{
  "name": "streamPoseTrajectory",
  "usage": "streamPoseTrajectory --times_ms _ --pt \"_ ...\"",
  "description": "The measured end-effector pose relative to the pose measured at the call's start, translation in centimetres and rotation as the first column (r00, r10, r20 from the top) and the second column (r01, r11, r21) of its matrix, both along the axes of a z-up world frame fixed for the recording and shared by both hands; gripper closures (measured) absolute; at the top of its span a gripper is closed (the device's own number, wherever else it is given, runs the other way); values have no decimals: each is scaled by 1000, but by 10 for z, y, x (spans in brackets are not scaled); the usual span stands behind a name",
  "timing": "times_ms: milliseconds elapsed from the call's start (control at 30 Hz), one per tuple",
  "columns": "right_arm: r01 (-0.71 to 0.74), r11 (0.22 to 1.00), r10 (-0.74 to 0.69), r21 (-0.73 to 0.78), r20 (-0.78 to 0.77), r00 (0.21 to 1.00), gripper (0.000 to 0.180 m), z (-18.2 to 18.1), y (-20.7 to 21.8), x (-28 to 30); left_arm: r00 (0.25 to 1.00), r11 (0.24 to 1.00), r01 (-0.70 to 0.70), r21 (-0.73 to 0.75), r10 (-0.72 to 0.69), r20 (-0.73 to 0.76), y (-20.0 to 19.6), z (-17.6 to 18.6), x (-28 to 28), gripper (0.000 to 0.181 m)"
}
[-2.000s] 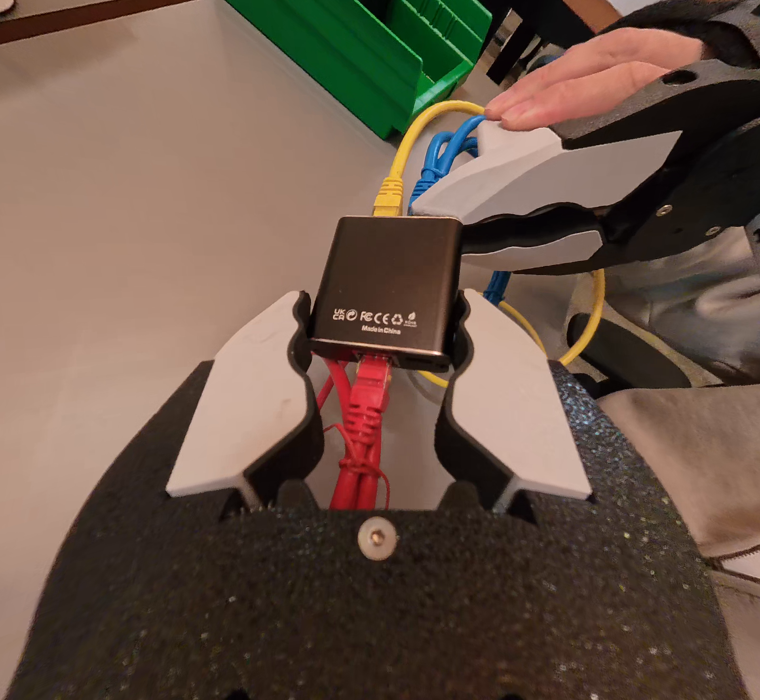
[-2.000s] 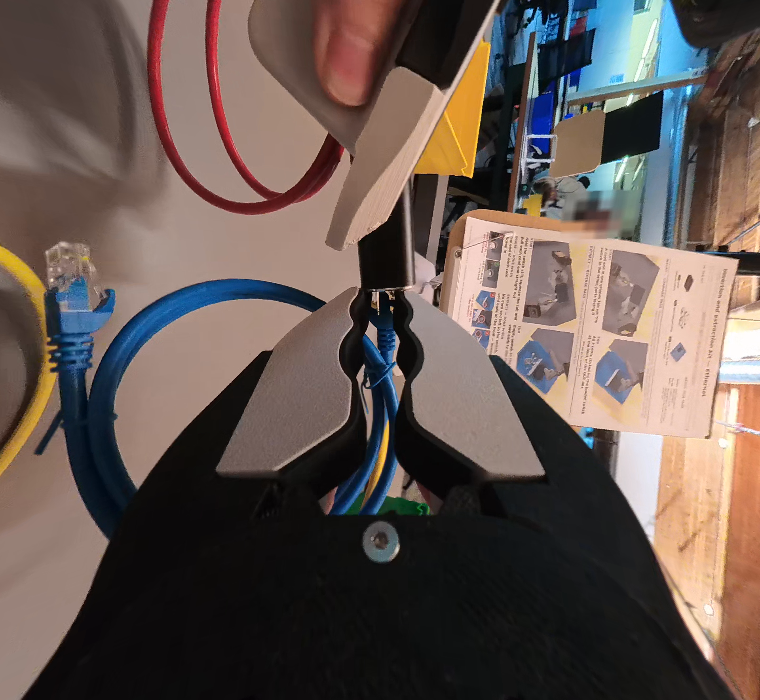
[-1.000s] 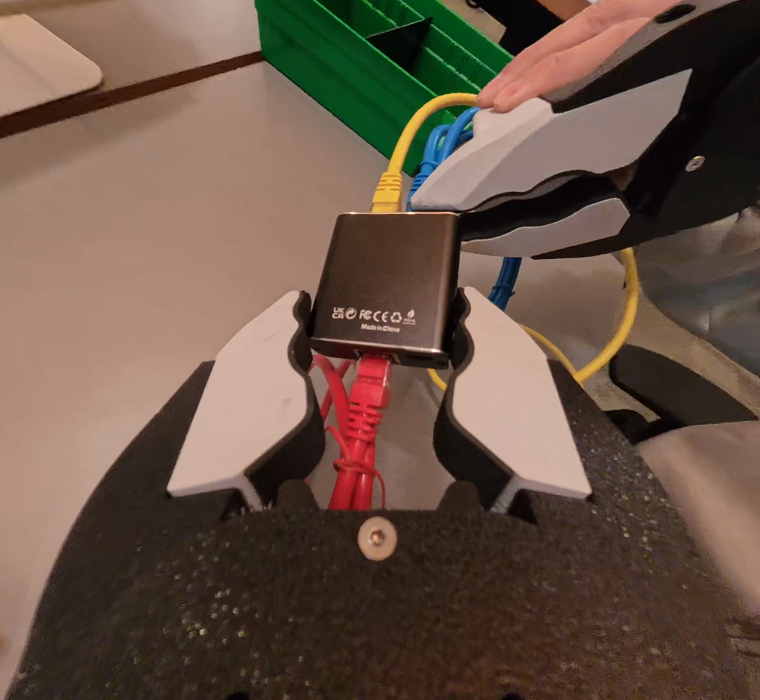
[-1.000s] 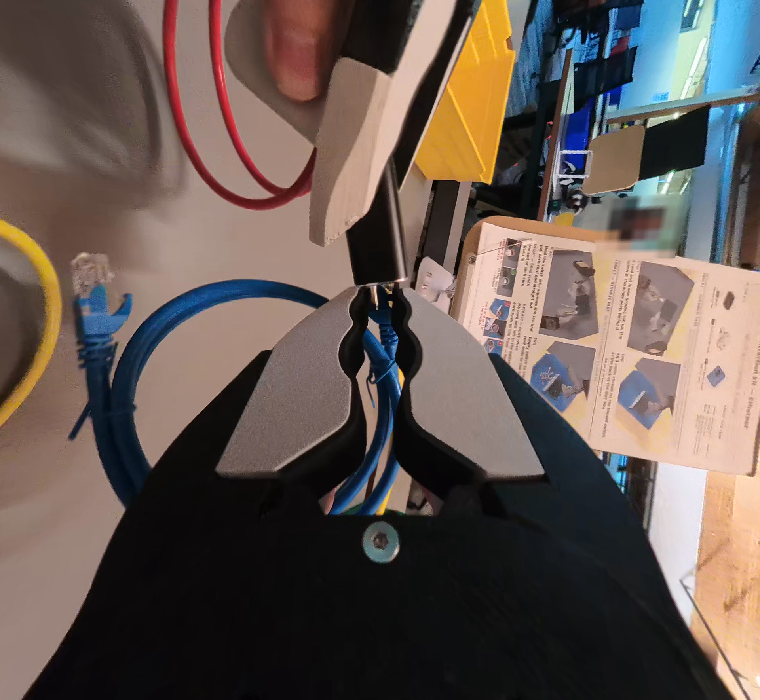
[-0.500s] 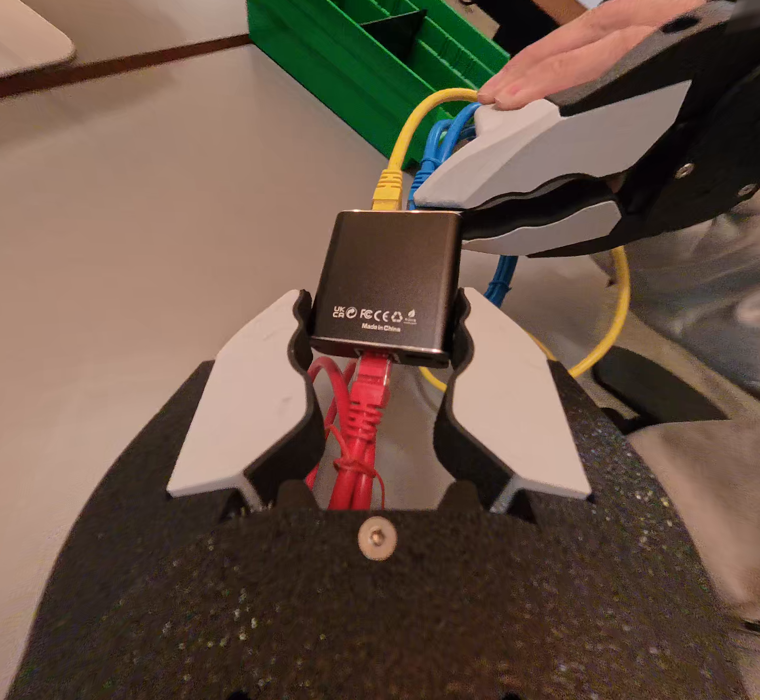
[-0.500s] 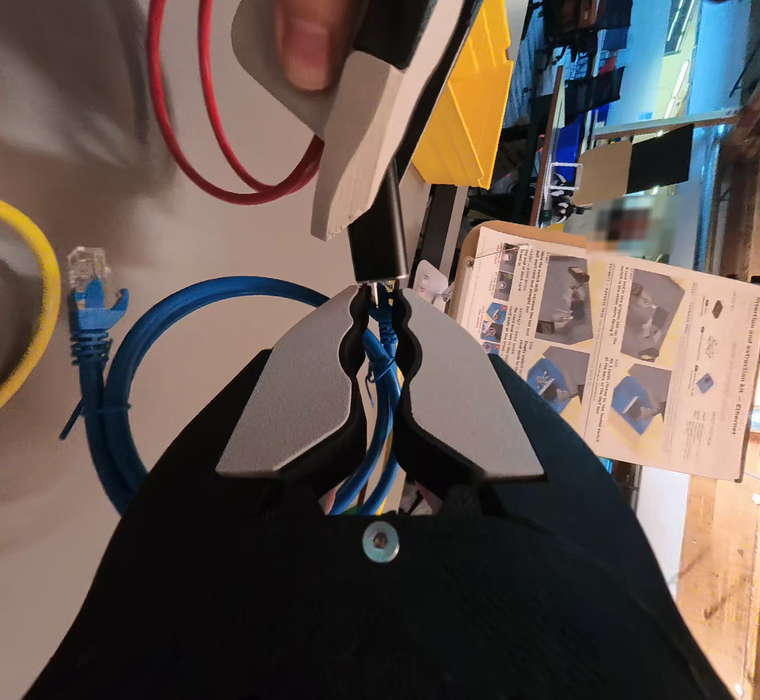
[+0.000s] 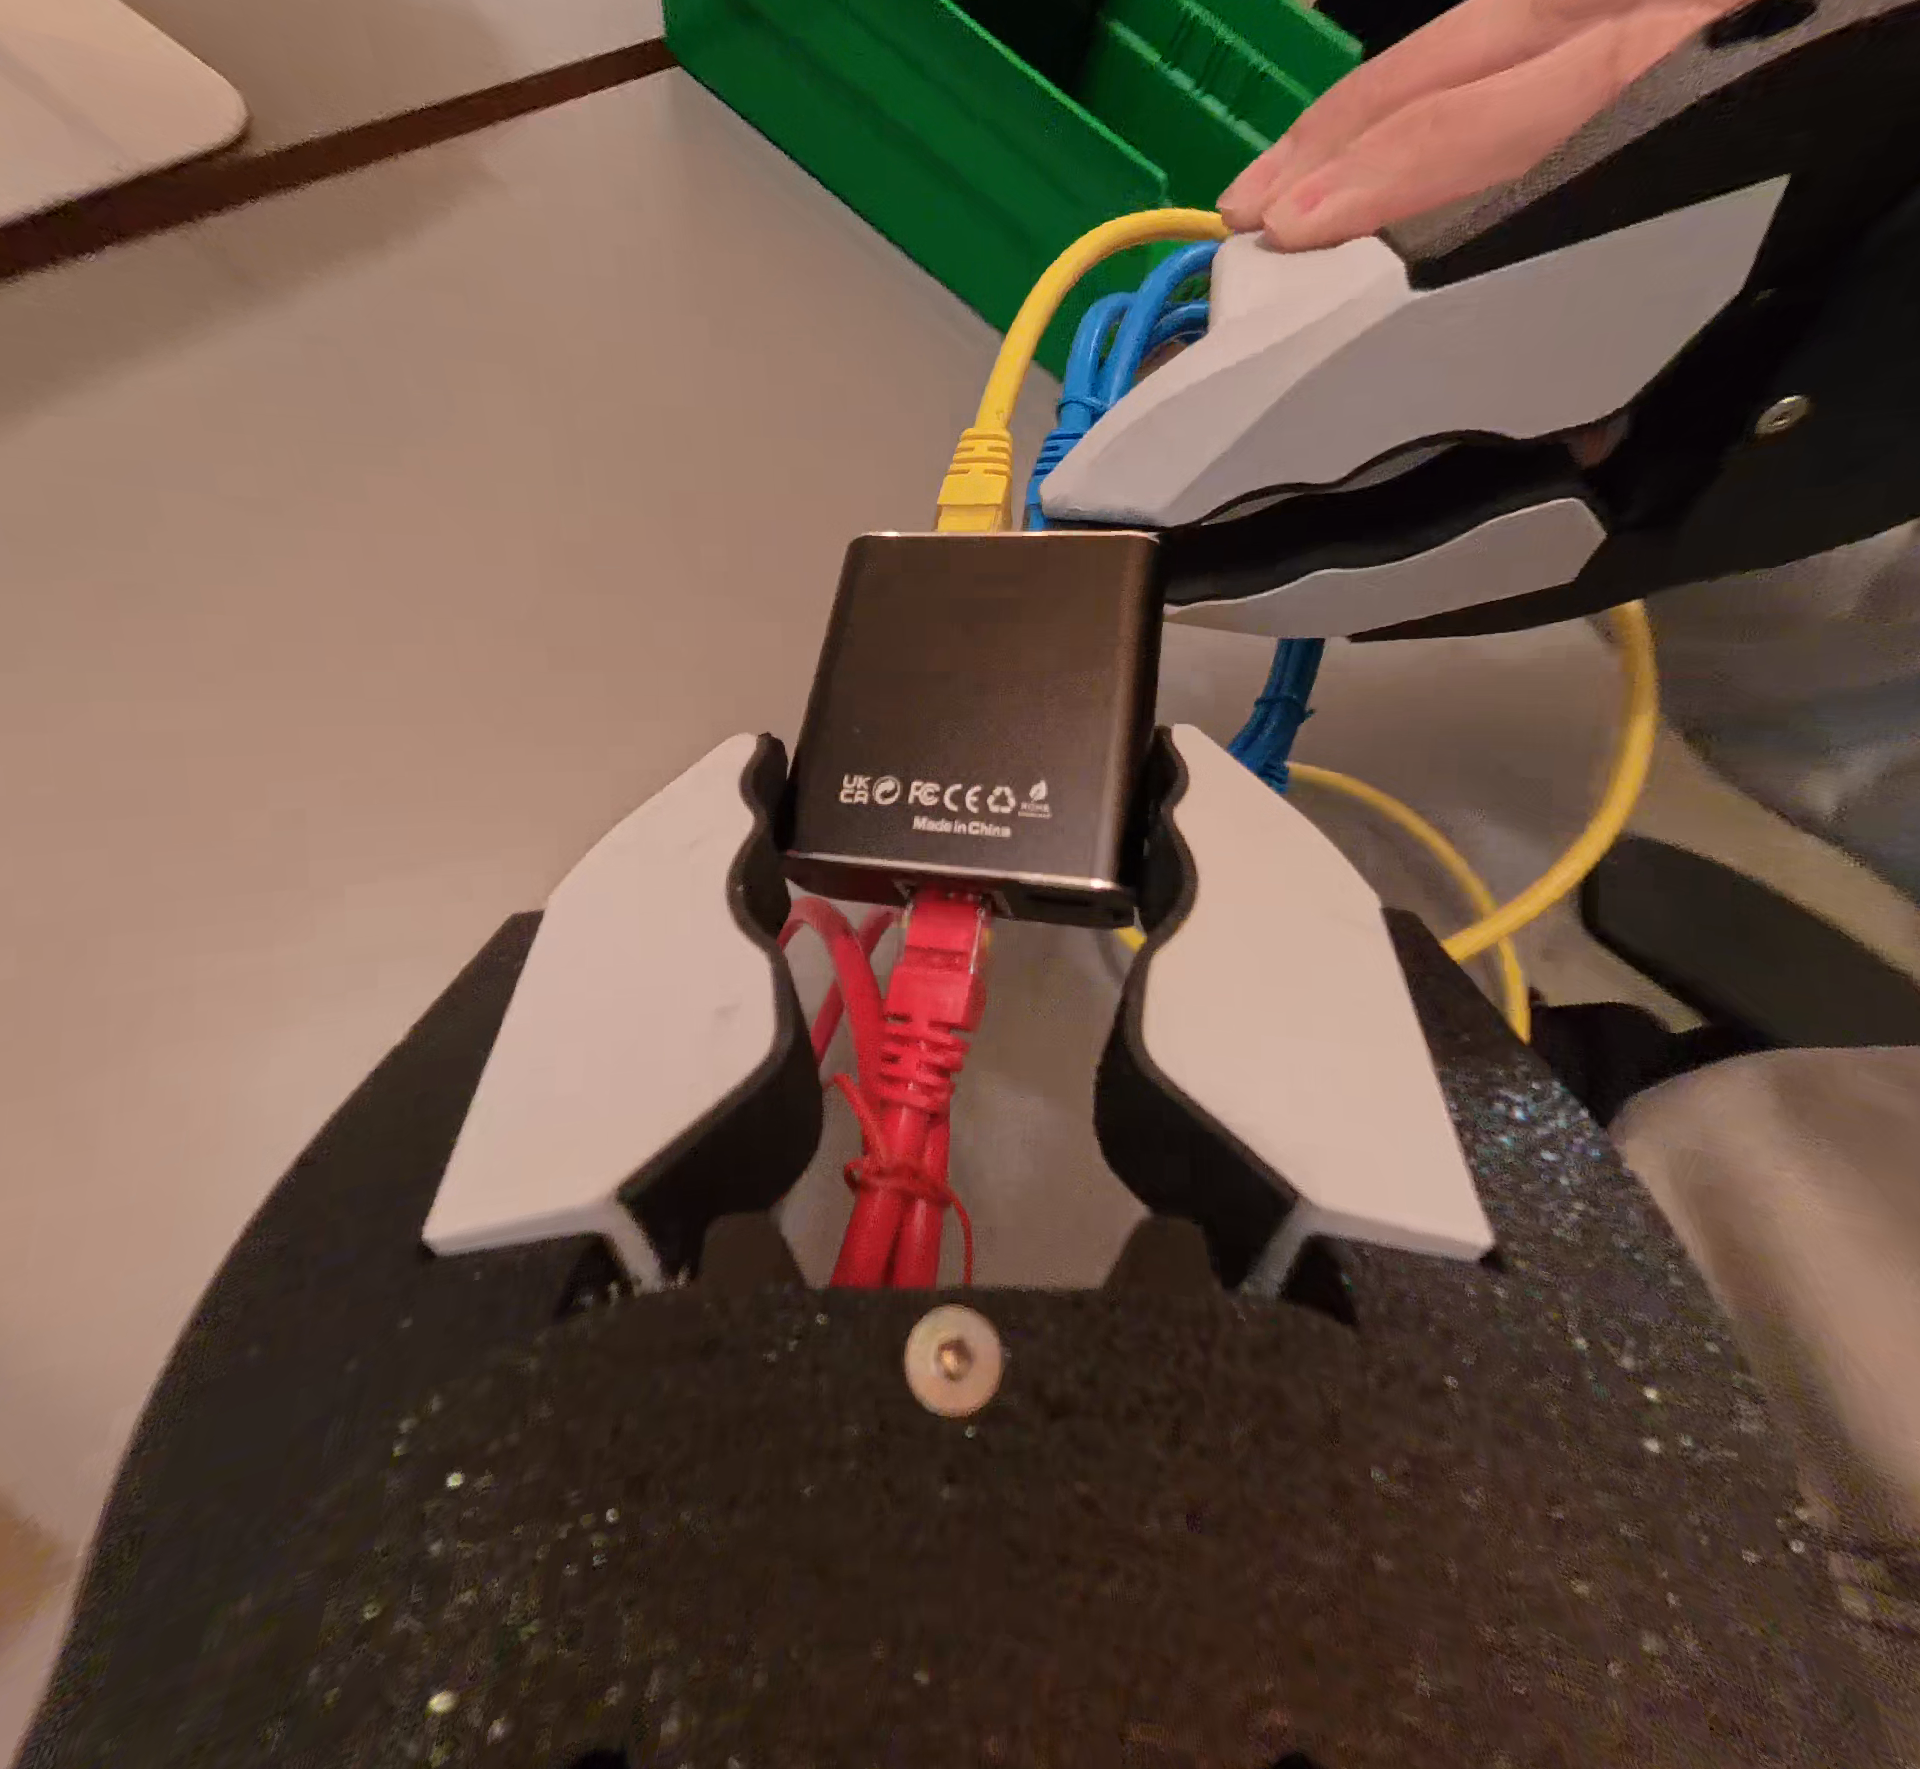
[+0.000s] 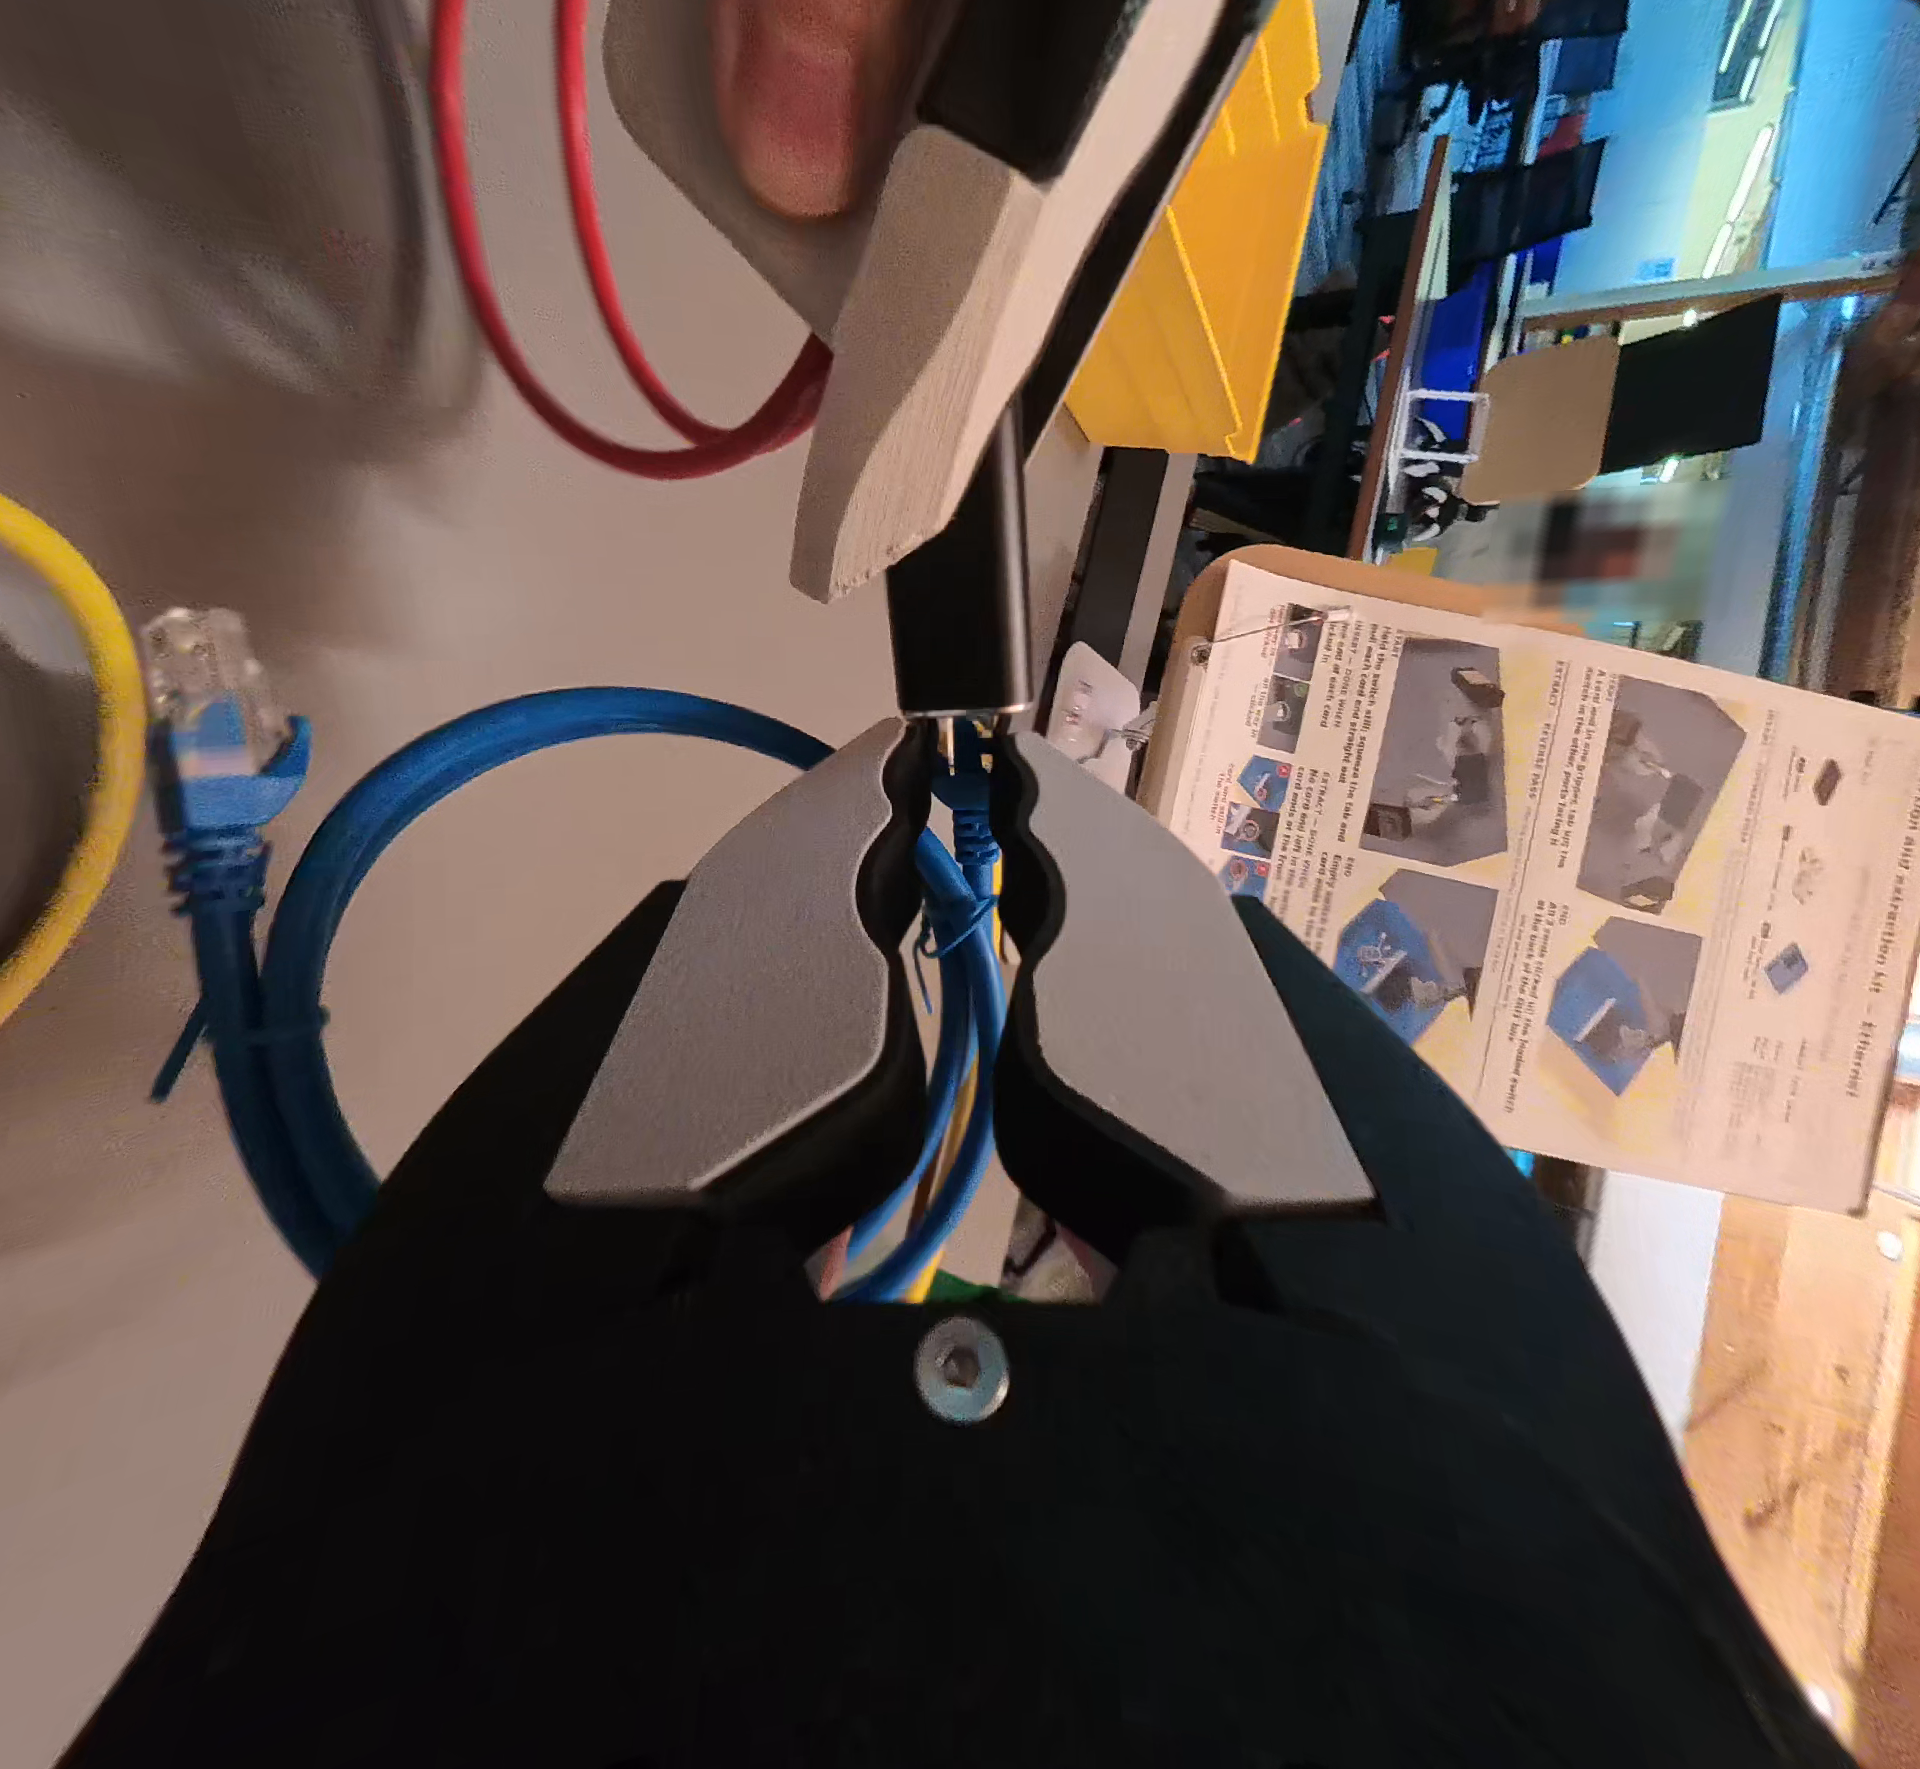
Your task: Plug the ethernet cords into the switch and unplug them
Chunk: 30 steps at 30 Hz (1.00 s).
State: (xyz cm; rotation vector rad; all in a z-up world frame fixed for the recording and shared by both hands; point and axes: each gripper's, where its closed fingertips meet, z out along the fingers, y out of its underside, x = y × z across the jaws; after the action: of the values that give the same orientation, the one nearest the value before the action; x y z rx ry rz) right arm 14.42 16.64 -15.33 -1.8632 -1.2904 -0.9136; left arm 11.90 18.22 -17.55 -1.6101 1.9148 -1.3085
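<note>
Switch (image 7: 977,711) clamped in left gripper (image 7: 961,846); right gripper (image 8: 961,753) pinches blue plug (image 8: 966,784); brace switch, drive plug straight.

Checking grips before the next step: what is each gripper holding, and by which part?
Left gripper clamps the black switch by its two side edges, near the red-cord end. Right gripper pinches the blue cord at its plug, right at the switch port.

Printed marks on switch (image 7: 977,711) (sheet (image 8: 1538,888) too)
</note>
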Motion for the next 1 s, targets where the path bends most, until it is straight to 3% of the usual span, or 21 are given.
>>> streamPoseTrajectory --times_ms 67,167,267,433,667,833,1000 --pt "1 1000 -1 26 -3 1000 166 3 0 0 1000 1000 3 7 -3 10 1 3 1 115" --pt "-5 998 6 69 -18 1000 166 8 -3 -4 1000 993 27 -113 -26 11 -4 7 -2 115" --pt "8 996 -7 87 -12 1000 166 6 -4 -5 999 994 27 -105 -25 20 -5 6 -3 115" --pt "25 990 -17 142 -60 998 166 5 -6 -7 999 1000 31 -2 -30 43 -4 6 -4 115" --pt "-30 943 15 332 46 999 167 22 -12 -16 995 991 35 131 -46 84 -9 24 -9 115" --pt "-13 902 65 431 -107 992 166 31 -18 -22 996 979 22 203 -40 83 -14 34 -13 115" --pt "-32 896 91 443 -113 989 166 31 -19 -25 998 983 31 181 -40 50 -17 36 -15 115"
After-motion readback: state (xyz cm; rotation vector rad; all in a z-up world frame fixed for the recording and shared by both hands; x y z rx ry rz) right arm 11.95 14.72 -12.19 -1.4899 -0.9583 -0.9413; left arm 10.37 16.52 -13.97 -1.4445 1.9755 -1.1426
